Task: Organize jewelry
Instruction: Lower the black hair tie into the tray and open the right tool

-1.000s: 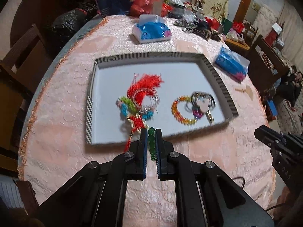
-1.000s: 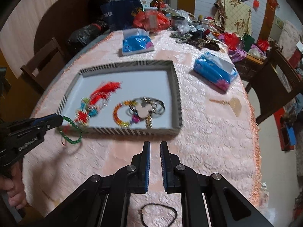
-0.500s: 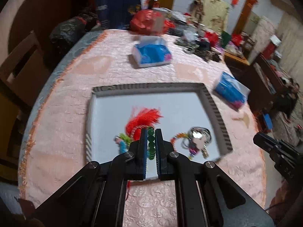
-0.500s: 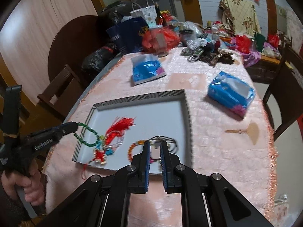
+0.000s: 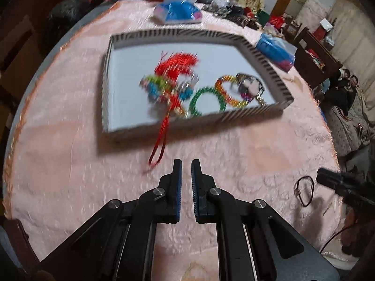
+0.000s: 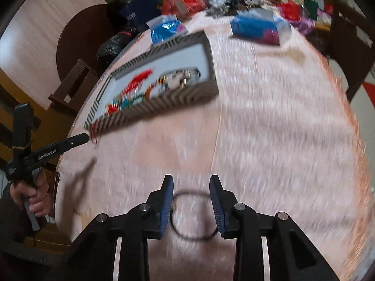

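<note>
Left wrist view first: the left gripper (image 5: 186, 164) hangs over the pink table (image 5: 70, 164) with nothing between its fingers (image 5: 177, 187), just a narrow gap, so it's let go. A bit ahead of the tips, a red cord loop (image 5: 159, 145) spills over the near wall of the tray (image 5: 246, 114) onto the cloth. Inside the tray, close to that near wall, lies the green bracelet (image 5: 207, 101), touching or overlapping the red tassel charm (image 5: 173, 79) on its left and a multicolour bracelet (image 5: 230, 91) on its right. A key ring thing (image 5: 249, 85) sits just past that one. It's all pretty blurry, so I can't make out finer details. Off to the right on the bare cloth there's a black cord bracelet (image 5: 304, 190) with the right gripper (image 5: 328, 179) poking in next to it.

Right wrist view: the right gripper (image 6: 191, 182) has its fingers (image 6: 166, 201) spread wide, and the black cord bracelet (image 6: 193, 214) lies flat on the table right between them, its left edge at or under the left finger. Not pinched. The left gripper (image 6: 83, 138) shows at the left edge, tip near the tray's (image 6: 164, 103) corner. Farther back are two blue tissue packs (image 6: 255, 29) and a lot of clutter.
</note>
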### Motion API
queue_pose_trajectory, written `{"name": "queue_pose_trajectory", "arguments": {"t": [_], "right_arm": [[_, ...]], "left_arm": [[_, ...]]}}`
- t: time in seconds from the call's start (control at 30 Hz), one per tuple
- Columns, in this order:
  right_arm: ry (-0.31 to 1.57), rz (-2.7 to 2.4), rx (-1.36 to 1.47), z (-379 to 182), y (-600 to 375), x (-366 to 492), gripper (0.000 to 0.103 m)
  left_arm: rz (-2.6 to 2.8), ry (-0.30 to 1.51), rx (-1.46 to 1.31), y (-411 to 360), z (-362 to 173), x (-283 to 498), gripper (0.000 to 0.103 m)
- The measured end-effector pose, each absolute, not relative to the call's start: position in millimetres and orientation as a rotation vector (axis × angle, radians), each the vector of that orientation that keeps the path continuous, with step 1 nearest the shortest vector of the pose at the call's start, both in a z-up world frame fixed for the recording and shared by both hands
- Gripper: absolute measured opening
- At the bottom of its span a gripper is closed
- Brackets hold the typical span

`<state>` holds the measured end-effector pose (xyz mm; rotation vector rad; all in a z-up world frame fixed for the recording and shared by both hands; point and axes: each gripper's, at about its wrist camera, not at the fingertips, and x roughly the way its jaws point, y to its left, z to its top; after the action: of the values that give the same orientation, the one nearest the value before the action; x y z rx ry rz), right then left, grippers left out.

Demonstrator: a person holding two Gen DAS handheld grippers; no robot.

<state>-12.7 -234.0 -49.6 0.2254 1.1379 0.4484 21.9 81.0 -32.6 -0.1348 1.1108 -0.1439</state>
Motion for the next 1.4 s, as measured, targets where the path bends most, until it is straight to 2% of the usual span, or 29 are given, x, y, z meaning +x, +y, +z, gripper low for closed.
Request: {"name": "queue_pose_trajectory", "arguments": {"t": [0.13, 0.37, 0.43, 0.5, 0.57, 0.97, 1.03, 1.13, 1.27, 1.4], "right_arm": [[1.165, 0.497, 0.207, -62.2, -213.7, -33.6, 0.030], [1.082, 0.514, 0.093, -78.1, -191.1, -39.0, 0.029], [1.064, 0.507, 0.060, -79.1, -189.1, -39.7, 0.022], [1.059, 0.491, 0.024, -79.6, -187.9, -39.7, 0.009], [1.063, 0.483, 0.006, -80.0, -188.4, -40.5, 0.006], [1.004, 0.478, 0.126, -31.7, -203.8, -18.5, 0.006], [0.974, 0.496, 0.156, -17.3, -201.4, -0.8, 0.005], [0.909, 0.532, 0.218, 9.3, -193.0, 37.3, 0.005], [0.843, 0.575, 0.277, 34.9, -174.9, 92.4, 0.005], [0.887, 0.569, 0.326, 17.7, -161.1, 142.7, 0.005]], "left_arm": [[-0.127, 1.143, -0.154, 77.3, -42.1, 11.7, 0.006], [-0.165, 1.156, -0.126, 64.3, -42.4, 1.8, 0.006], [-0.165, 1.160, -0.125, 64.3, -42.4, 1.0, 0.006], [-0.159, 1.164, -0.128, 65.8, -42.9, 0.6, 0.006], [-0.154, 1.169, -0.133, 67.4, -43.3, 2.0, 0.006], [-0.141, 1.173, -0.130, 60.5, -42.6, 15.3, 0.008], [-0.126, 1.162, -0.132, 63.7, -39.5, 15.2, 0.012], [-0.103, 1.147, -0.137, 70.2, -35.7, 11.9, 0.025], [-0.065, 1.132, -0.131, 81.6, -30.9, 3.8, 0.027], [-0.017, 1.115, -0.146, 98.2, -26.6, -2.2, 0.028]]}}
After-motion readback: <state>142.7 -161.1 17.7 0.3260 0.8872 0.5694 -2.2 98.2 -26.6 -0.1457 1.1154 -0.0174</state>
